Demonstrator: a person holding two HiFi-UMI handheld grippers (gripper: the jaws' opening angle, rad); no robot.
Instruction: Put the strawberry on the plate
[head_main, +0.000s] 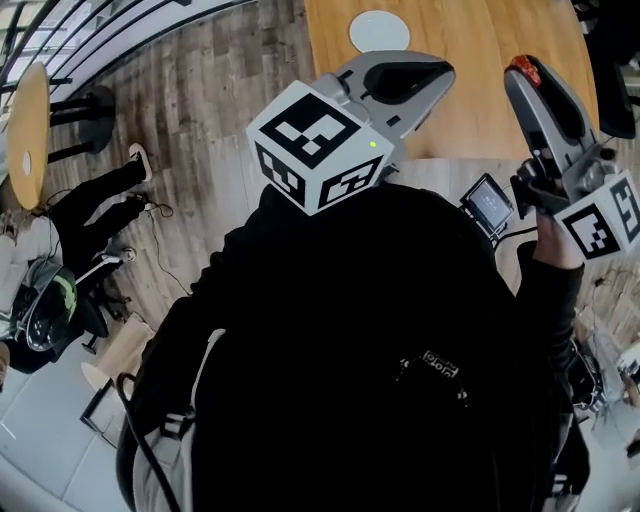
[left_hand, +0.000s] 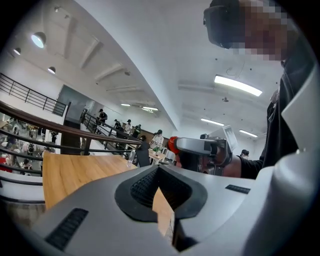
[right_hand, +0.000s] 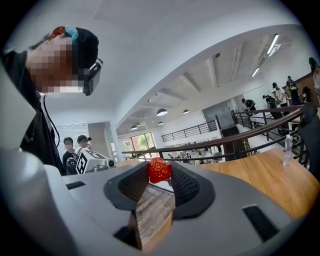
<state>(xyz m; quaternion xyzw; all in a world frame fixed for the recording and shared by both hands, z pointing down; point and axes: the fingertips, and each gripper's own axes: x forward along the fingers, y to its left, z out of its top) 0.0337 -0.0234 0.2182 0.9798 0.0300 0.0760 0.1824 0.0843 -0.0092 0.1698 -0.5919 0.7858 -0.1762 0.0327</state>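
A red strawberry (head_main: 524, 68) is pinched at the tip of my right gripper (head_main: 522, 74), which is raised at the right, over the wooden table's (head_main: 480, 70) near edge. In the right gripper view the strawberry (right_hand: 159, 170) sits between the black pads, and the gripper (right_hand: 160, 173) is shut on it. A white plate (head_main: 379, 30) lies on the table at the far side, bare. My left gripper (head_main: 438, 72) is held up in the middle, near the table edge, its jaws closed together with nothing in them (left_hand: 159, 169).
The holder's black-clad body fills the lower head view. A small screen device (head_main: 490, 205) hangs near the right hand. A round wooden table (head_main: 28, 130) and a seated person's legs (head_main: 100, 205) are at left. A bottle (right_hand: 286, 149) stands on the table's far edge.
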